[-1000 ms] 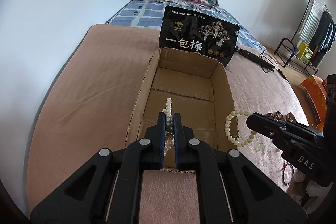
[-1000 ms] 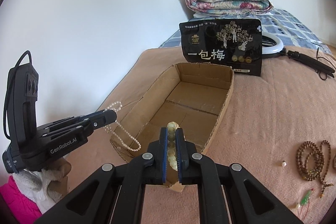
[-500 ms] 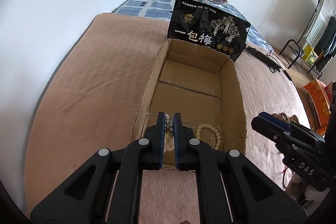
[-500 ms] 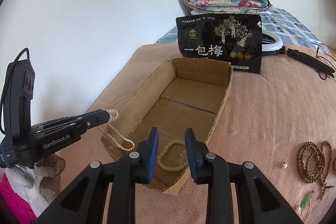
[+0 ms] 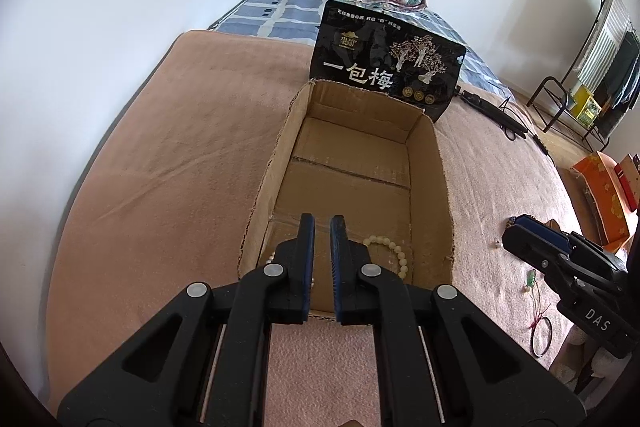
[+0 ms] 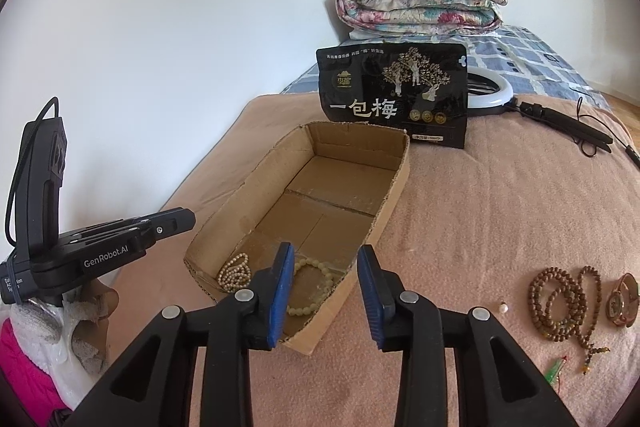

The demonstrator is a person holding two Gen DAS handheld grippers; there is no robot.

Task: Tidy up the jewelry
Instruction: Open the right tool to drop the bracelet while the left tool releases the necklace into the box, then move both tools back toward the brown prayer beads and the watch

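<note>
An open cardboard box (image 5: 430, 163) (image 6: 394, 187) lies on the pink blanket. At its near end lie a pale bead bracelet (image 5: 394, 251) (image 6: 316, 283) and a small pearl necklace (image 6: 234, 271). My left gripper (image 5: 322, 227) is over the box's near end, jaws slightly apart and empty; it also shows at the left of the right wrist view (image 6: 176, 221). My right gripper (image 6: 326, 259) is wide open and empty above the box's near right corner. A brown bead necklace (image 6: 564, 301), a watch (image 6: 622, 301), a loose pearl (image 6: 503, 307) and a green pendant (image 6: 556, 373) lie on the blanket at the right.
A black snack bag (image 6: 394, 95) stands behind the box. A folded floral quilt (image 6: 420, 1) lies at the back. A ring light with its stand (image 6: 520, 99) lies at the back right. The white wall runs along the left.
Both grippers let go: the bracelet dropped from the right and the pearl necklace from the left into the box. The right jaws opened wide, and the left parted a little.
</note>
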